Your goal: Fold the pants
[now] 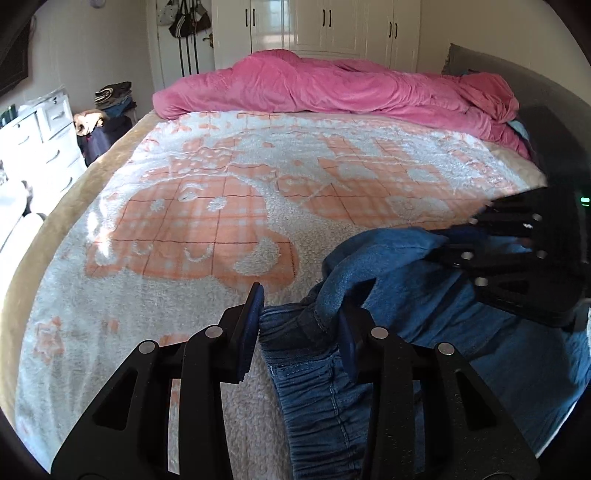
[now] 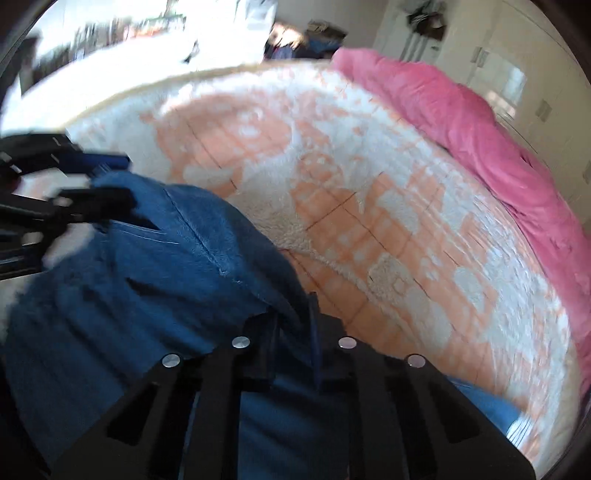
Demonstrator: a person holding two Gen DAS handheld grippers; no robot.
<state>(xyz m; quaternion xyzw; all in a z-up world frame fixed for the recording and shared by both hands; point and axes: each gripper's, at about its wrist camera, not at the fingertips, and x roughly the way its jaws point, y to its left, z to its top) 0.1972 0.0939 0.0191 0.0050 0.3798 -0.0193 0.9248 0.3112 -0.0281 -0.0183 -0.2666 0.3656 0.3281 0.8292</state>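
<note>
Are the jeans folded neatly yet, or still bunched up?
Still bunched. The jeans sit in a rumpled heap on the blanket, waistband gathered, fabric lifted in both claws.

Mid-blue denim on the jeans (image 1: 406,310), with lighter stitching and a darker blue at the gathered waistband. Fleecy white on the blanket (image 1: 221,206), patterned in peach-orange plaid crossed by thin brown lines. Plain bright pink on the duvet (image 1: 325,88). Tan along the mattress edge (image 1: 74,192). Glossy white on the wardrobe doors (image 1: 325,26) with black handles. Matt black on the left gripper (image 1: 299,325) and right gripper (image 2: 295,325), dark blue on their pads.
</note>
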